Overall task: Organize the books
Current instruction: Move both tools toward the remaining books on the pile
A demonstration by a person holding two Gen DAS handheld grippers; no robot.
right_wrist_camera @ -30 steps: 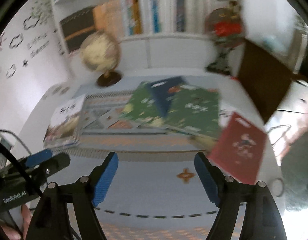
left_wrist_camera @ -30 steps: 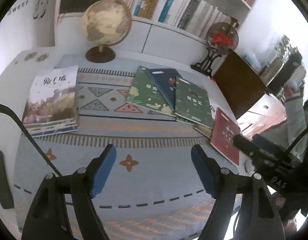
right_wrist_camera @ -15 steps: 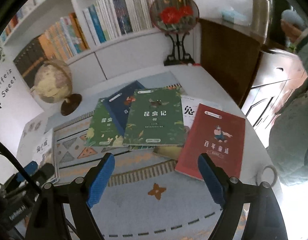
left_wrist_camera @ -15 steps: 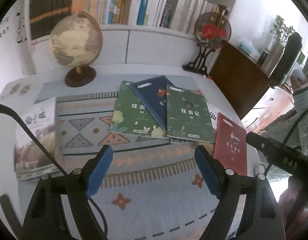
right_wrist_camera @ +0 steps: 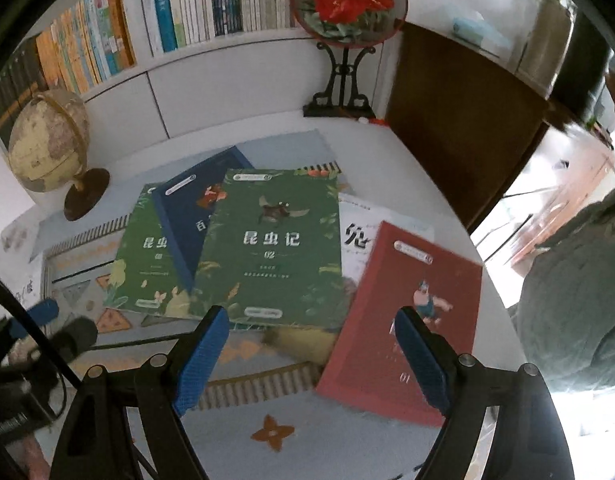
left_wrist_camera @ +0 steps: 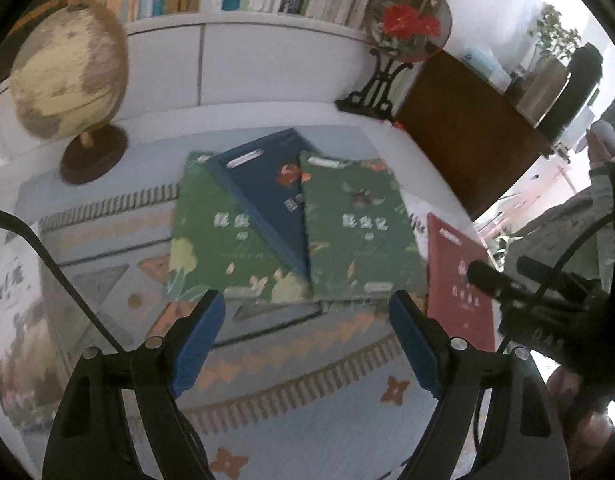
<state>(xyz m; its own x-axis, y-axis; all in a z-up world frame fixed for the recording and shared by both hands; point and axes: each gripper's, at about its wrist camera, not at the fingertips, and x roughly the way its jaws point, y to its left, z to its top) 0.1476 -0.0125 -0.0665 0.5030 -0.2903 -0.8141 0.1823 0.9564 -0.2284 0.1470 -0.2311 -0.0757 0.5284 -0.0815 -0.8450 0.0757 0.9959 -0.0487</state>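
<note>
Progress: barely begun | books (right_wrist_camera: 267, 248) lay fanned and overlapping on the table (right_wrist_camera: 387, 152), red book (right_wrist_camera: 411, 320) rightmost, none gathered | my left gripper (left_wrist_camera: 307, 312) and right gripper (right_wrist_camera: 311, 328) hovered, fingers apart, empty.

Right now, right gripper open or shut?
Open. The right gripper has its blue pads wide apart, empty, above the red book.

white table (right_wrist_camera: 395, 152), patterned mat (right_wrist_camera: 347, 440), globe (right_wrist_camera: 47, 144)
</note>
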